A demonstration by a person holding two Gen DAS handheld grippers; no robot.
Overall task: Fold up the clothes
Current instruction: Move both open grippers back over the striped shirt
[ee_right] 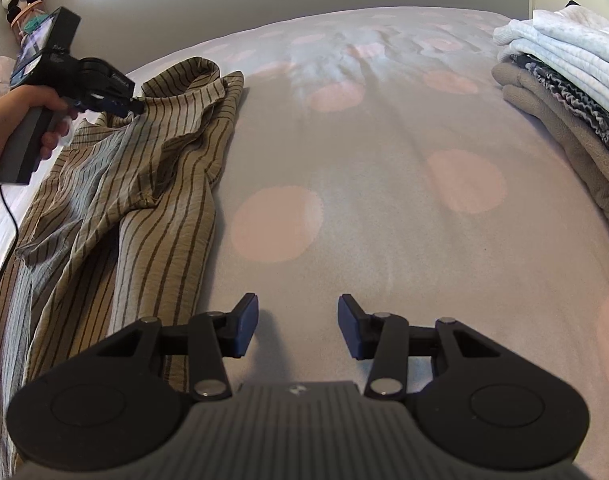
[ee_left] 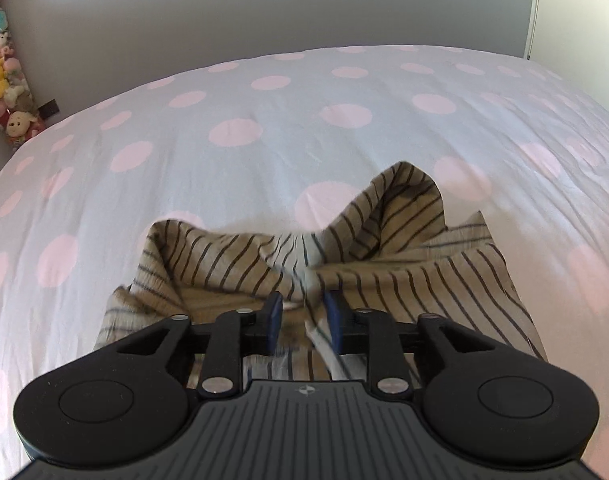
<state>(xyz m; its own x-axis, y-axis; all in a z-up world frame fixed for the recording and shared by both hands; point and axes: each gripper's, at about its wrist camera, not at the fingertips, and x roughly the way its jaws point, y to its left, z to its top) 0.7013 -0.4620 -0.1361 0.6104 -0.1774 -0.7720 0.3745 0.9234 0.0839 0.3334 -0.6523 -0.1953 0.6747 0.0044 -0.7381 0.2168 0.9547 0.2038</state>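
A bed fills the room in front of me, its pale sheet [ee_left: 264, 168] dotted with big pink circles and backed by a plain grey wall [ee_left: 264, 4].

My left gripper [ee_left: 303, 317] has its blue pads parted by a narrow gap, with a ridge of the striped shirt [ee_left: 404, 280] running up between them. The cloth sits in the gap, but I cannot tell whether the pads press on it. From the right wrist view, my left hand [ee_right: 22, 114] wraps the grip and the left gripper's tip meets the shirt's bunched upper edge. The shirt is tan with thin dark stripes, crumpled, lying along the left side of the bed in that view, with one fold standing up past my left fingers.

My right gripper [ee_right: 298, 330] hovers over bare sheet with its jaws about half open and nothing between them, just beside the shirt's right edge.

Further out, a stack of folded clothes [ee_right: 564, 80] rests at the bed's far right. Soft toys [ee_left: 4, 80] are lined up against the wall at far left.
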